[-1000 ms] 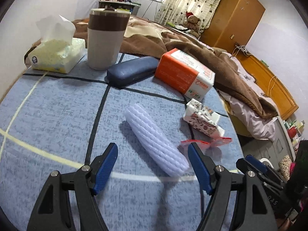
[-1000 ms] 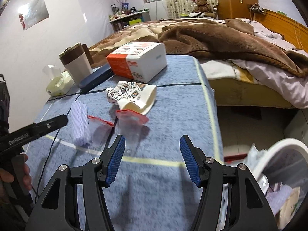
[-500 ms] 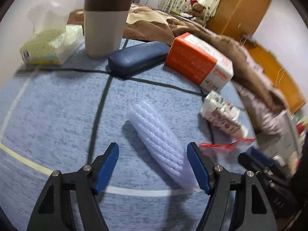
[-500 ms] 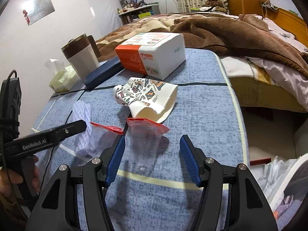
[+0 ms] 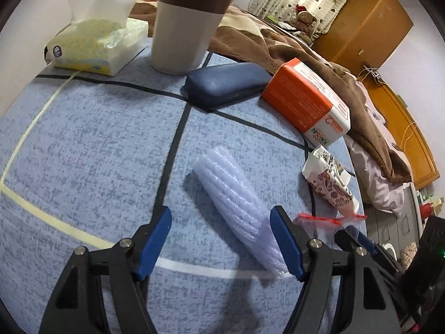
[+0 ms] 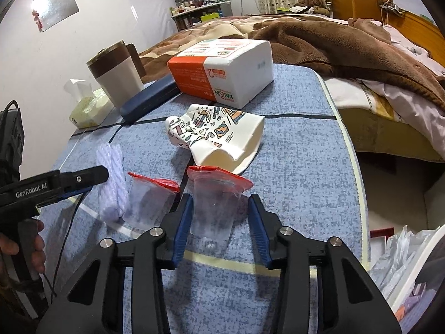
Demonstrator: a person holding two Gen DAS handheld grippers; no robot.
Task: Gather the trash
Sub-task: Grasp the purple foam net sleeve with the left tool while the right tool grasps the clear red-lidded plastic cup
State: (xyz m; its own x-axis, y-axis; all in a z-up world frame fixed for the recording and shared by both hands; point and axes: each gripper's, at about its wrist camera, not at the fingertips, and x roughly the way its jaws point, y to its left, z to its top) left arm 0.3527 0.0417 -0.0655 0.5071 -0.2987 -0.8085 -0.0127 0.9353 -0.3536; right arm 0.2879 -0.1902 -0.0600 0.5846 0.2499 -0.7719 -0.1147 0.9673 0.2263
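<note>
Now the clear red-topped zip bag (image 6: 212, 203) lies near the table's close edge between the jaws of the right gripper (image 6: 219, 222), which have just been closing and stand narrow, not visibly pinching yet. Left of it, the left gripper (image 5: 222, 239) gapes over the ribbed white foam sleeve (image 5: 236, 211), lower and nearer than before. Judging by this, pickup is under way: next, pinch and carry to the white bin (image 6: 417, 250) at right.

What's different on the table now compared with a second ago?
Both grippers have come closer to the table. The right gripper has just been closing around the clear bag with the red strip; a gap shows on its right side, so no firm hold yet. The left gripper stands open around the foam sleeve, not gripping it. The cup, paper cup and boxes stayed put.
</note>
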